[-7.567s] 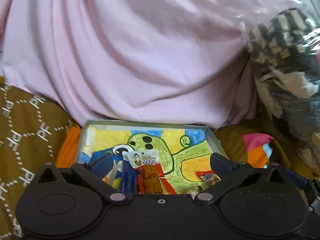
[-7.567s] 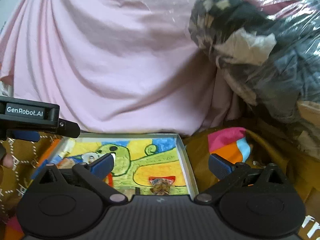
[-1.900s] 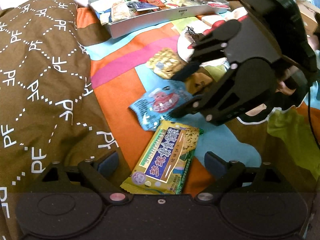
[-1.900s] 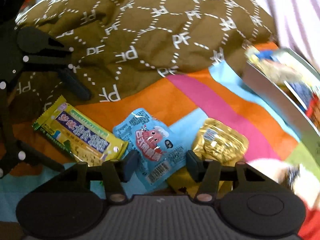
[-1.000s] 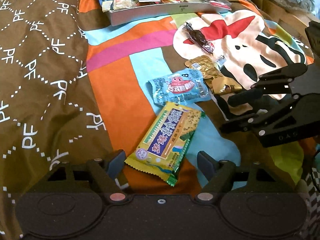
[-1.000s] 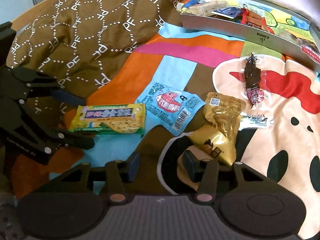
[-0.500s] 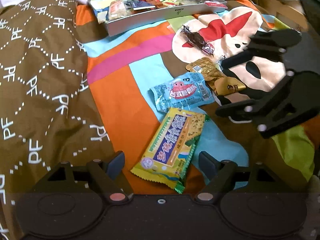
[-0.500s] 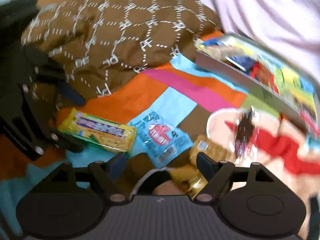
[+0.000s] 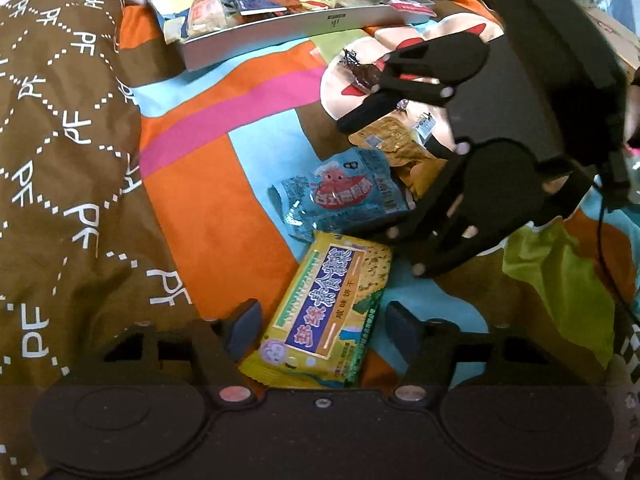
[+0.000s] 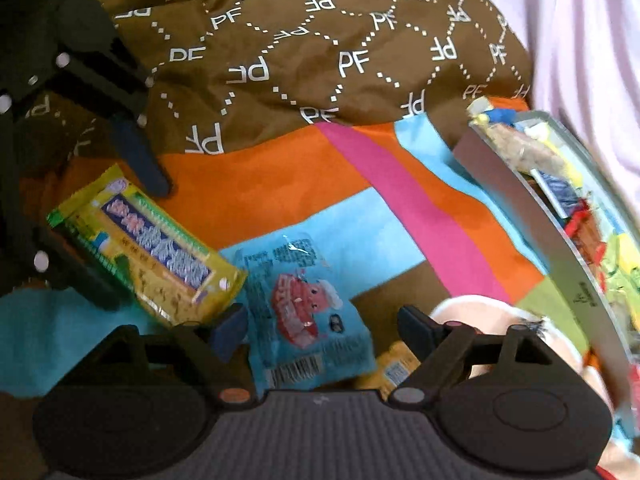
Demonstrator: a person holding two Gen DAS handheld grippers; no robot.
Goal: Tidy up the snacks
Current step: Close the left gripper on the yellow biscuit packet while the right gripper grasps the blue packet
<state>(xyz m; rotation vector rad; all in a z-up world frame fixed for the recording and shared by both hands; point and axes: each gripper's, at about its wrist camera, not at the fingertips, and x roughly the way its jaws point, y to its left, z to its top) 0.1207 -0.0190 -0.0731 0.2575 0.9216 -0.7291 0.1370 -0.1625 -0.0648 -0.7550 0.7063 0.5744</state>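
Observation:
A yellow cracker pack [image 9: 328, 308] lies on the colourful blanket between the fingers of my left gripper [image 9: 322, 320]. Its jaws are closing, and both pads stand just off the pack's sides. A blue snack pack [image 10: 308, 304] lies between the fingers of my right gripper [image 10: 322, 326], whose jaws are opening and touch nothing. In the left wrist view the right gripper [image 9: 354, 180] straddles the blue pack [image 9: 344, 192] from the right. A gold pack [image 9: 396, 140] and a dark red wrapped sweet [image 9: 360, 74] lie just behind. The grey tray [image 9: 280, 32] with several snacks sits at the back.
A brown quilt printed with "PF" [image 9: 60, 160] bulges along the left of the blanket. Pink cloth [image 10: 580, 20] rises behind the tray [image 10: 560, 248]. The left gripper [image 10: 132, 244] shows at the left of the right wrist view, around the yellow pack [image 10: 152, 248].
The right gripper has rolled and swung in over the blue pack, and its jaws have widened. The left gripper's jaws have narrowed around the yellow pack.

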